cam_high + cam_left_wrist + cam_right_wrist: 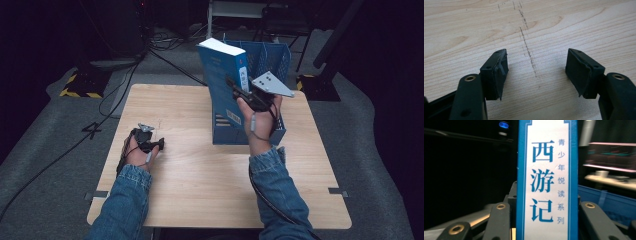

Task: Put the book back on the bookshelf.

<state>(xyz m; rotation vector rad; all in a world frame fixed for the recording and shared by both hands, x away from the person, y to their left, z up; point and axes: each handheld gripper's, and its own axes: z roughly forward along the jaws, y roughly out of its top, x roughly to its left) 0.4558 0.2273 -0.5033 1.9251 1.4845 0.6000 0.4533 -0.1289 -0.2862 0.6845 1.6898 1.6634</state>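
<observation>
Because the right gripper point(239, 89) pinches the book point(222, 85) only by its spine, held tilted in the air above the blue rack point(280, 60), the book could swing or slip and catch the rack's rim; a twist of the wrist would cause it. It is a thick blue volume with a white spine panel point(546, 177) bearing blue characters. Empty on the surface point(200, 170), the left gripper point(159, 144) rests with its jaws apart.

Blue-and-white book spine point(547, 180) upright between the right gripper point(546, 220) arms, blue rack wall point(609, 203) behind
</observation>
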